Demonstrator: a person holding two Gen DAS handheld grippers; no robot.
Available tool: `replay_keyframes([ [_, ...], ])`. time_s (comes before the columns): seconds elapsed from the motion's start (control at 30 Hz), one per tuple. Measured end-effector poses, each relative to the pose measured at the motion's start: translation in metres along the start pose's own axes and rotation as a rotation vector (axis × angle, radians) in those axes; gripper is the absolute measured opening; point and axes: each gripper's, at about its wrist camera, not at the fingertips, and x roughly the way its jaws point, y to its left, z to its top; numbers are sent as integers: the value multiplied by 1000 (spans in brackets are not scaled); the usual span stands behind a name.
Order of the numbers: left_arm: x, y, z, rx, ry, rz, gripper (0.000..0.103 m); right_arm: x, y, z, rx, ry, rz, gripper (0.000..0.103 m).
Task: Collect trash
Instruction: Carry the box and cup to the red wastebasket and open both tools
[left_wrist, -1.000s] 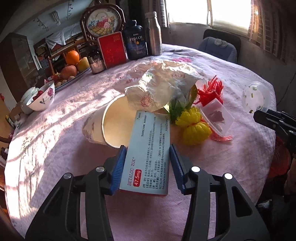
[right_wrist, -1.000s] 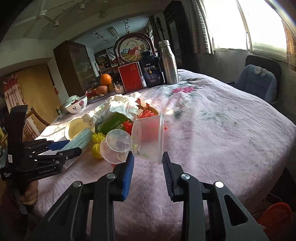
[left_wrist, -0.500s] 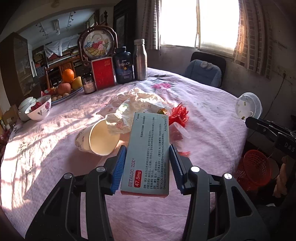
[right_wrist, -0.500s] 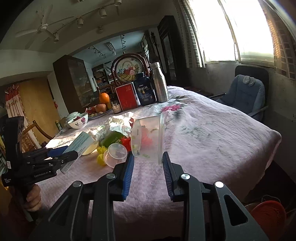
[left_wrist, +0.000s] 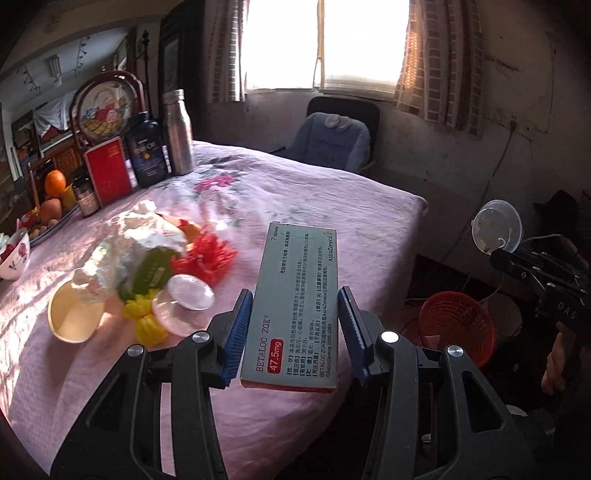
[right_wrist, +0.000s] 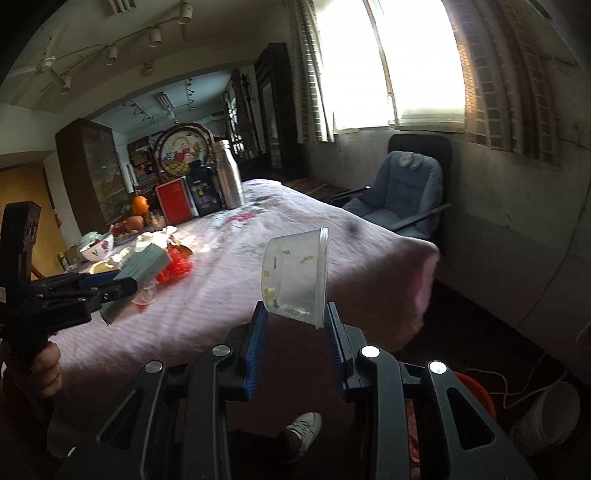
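Both tongs carry trash off the table.
Left tongs (left_wrist: 293, 328) clamp Betaloc box (left_wrist: 293, 306), right tongs (right_wrist: 293, 341) clamp plastic tub (right_wrist: 297, 275); release squarely over red basket (left_wrist: 458, 326) at four o'clock.

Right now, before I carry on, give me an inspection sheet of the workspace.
Surface: table under a pink cloth.
Job's things: medicine box; clear plastic tub; red basket on the floor.
Clutter: paper cup, round lid, red and yellow scraps, crumpled wrapper.
Grippers: left gripper shut on the medicine box; right gripper shut on the clear plastic tub.
Cables: cord down the wall.
Surroundings: chair, steel bottle, fruit.
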Motion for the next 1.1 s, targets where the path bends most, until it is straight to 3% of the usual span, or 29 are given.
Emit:
replay_keyframes([
  [0.3,55,-83,10,86,71,-124,47,25,-100,-50,127,132,-156,34],
  [0.37,68,-99,10,105,92,-146,47,33,-113,-59,129,171,-185,53],
  [0.4,73,-106,10,114,101,-153,47,32,-119,-62,140,164,-211,67],
  [0.43,79,-114,10,127,113,-160,47,31,-125,-64,153,152,-221,69],
  [0.6,108,-149,11,192,163,-202,47,23,-156,-64,248,107,-212,70],
  [0.77,132,-184,7,246,205,-252,47,7,-183,-66,361,35,-204,82],
  [1.0,163,-234,6,311,261,-331,48,-5,-198,-63,396,-11,-217,83],
  [1.1,170,-245,9,315,271,-339,53,-7,-202,-61,408,-16,-215,83],
])
